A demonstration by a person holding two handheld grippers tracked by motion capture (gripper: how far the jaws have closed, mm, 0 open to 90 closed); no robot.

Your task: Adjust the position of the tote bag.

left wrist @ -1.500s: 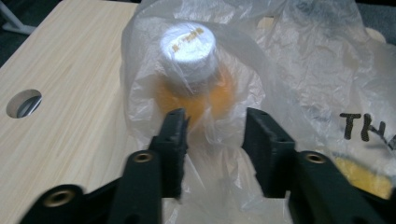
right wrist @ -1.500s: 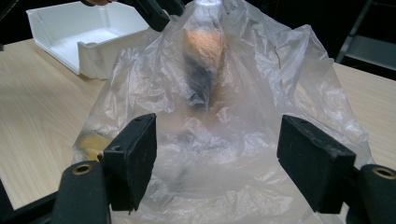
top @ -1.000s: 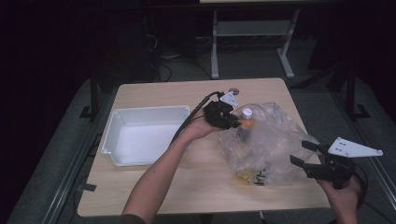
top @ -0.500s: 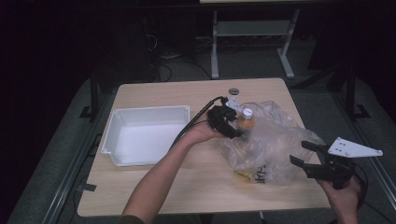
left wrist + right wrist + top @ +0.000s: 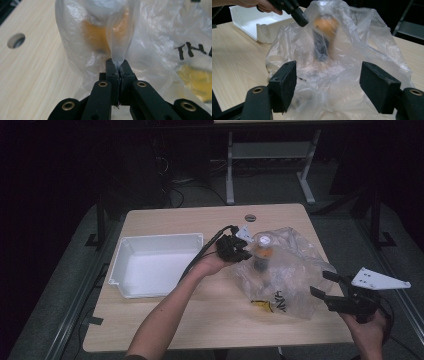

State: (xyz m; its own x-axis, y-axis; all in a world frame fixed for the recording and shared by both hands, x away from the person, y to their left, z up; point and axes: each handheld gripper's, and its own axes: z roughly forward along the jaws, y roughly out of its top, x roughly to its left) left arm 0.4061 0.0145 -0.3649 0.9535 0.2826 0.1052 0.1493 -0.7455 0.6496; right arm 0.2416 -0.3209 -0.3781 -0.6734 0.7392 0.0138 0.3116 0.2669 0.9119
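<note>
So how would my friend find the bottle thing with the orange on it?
Look at the wooden table, to the right of the white tray. There a crumpled clear plastic bag is pinched by the left gripper. The bottle stands upright inside it, dark with an orange band.

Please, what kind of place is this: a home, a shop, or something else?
Probably a lab or recording workroom, not a home. A bare wooden table stands in a dark room on grey floor, with loose cables and a metal stand behind it.
</note>
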